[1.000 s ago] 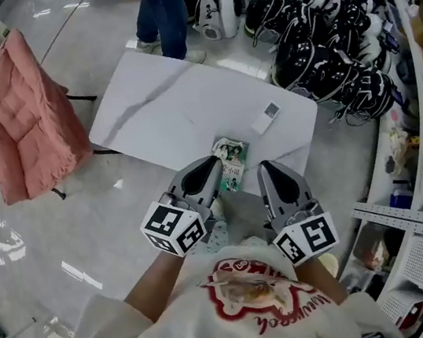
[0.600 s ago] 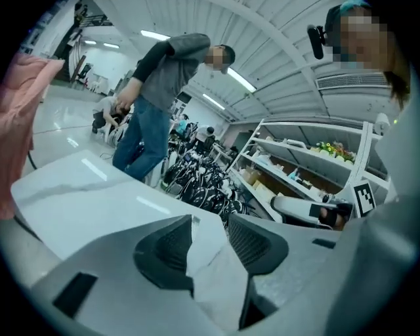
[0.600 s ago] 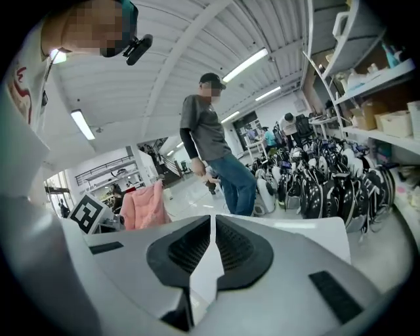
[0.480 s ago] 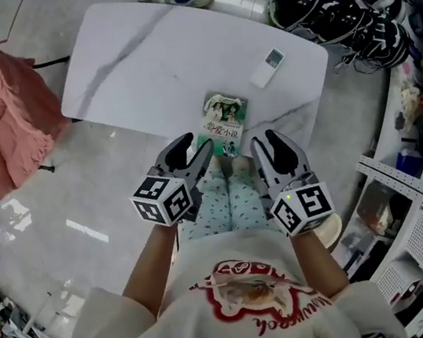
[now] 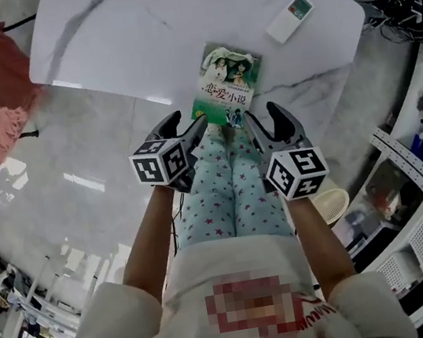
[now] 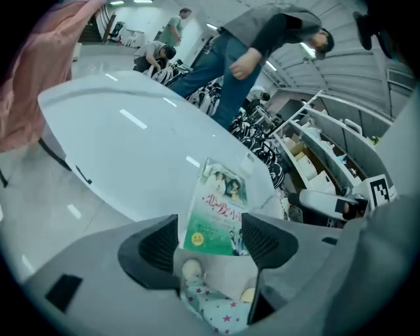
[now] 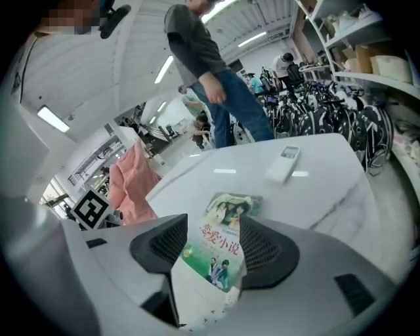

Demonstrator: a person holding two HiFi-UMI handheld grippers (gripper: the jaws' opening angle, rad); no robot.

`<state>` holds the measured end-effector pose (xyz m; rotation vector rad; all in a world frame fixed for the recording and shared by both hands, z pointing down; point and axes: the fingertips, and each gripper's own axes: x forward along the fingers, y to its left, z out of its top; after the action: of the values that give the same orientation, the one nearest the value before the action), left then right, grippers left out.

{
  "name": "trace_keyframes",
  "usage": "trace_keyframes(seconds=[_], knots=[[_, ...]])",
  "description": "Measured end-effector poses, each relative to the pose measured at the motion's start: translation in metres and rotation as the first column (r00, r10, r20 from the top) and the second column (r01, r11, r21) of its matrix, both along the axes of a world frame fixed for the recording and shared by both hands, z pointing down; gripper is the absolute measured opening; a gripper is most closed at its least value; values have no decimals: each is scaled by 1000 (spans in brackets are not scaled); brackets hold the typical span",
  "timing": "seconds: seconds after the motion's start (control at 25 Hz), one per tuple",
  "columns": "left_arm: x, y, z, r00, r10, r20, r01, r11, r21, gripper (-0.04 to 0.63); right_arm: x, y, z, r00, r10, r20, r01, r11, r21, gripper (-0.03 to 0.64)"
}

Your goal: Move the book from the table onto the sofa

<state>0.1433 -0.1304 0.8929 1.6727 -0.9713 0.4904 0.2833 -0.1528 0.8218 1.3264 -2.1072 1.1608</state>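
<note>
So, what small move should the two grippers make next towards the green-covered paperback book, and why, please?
Probably ease the left gripper and right gripper forward to the near edge of the green-covered paperback book. Their jaws have just been opening, with nothing between them, and the book lies flat on the white marble table ahead.

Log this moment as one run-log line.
phase: pre-grasp | book: flat at table edge | left gripper: jaws just been opening, nothing between | right gripper: jaws just been opening, nothing between

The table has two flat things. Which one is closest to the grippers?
The green-covered book, at the near edge; the plain white remote lies farther back.
</note>
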Motion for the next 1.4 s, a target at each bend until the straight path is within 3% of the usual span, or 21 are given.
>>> trace_keyframes(seconds=[0.2, 0.44, 0.64, 0.8, 0.88, 1.12, 1.4], knots=[[1, 14, 60, 999, -6, -51, 0, 992, -123, 288, -8, 35, 54, 997, 61, 54, -54, 990, -131, 239], [12, 24, 87, 985, -9, -171, -27, 978, -207, 288, -16, 78, 93, 986, 135, 93, -105, 956, -275, 252], [17, 23, 90, 956, -13, -294, -60, 970, -236, 287, -12, 92, 107, 975, 192, 108, -146, 932, -333, 253], [18, 27, 90, 909, -136, -393, 26, 962, -274, 287, -7, 99, 110, 970, 212, 123, -156, 921, -357, 256], [20, 36, 91, 897, -166, -409, 47, 957, -287, 282, -8, 101, 111, 964, 223, 146, -156, 916, -370, 256], [29, 75, 88, 931, -27, -365, -71, 965, -252, 264, -10, 106, 120, 956, 200, 217, -102, 914, -394, 256], [34, 69, 90, 901, 181, -394, -280, 937, -209, 265, -20, 98, 140, 924, 118, 364, 59, 896, -441, 256]])
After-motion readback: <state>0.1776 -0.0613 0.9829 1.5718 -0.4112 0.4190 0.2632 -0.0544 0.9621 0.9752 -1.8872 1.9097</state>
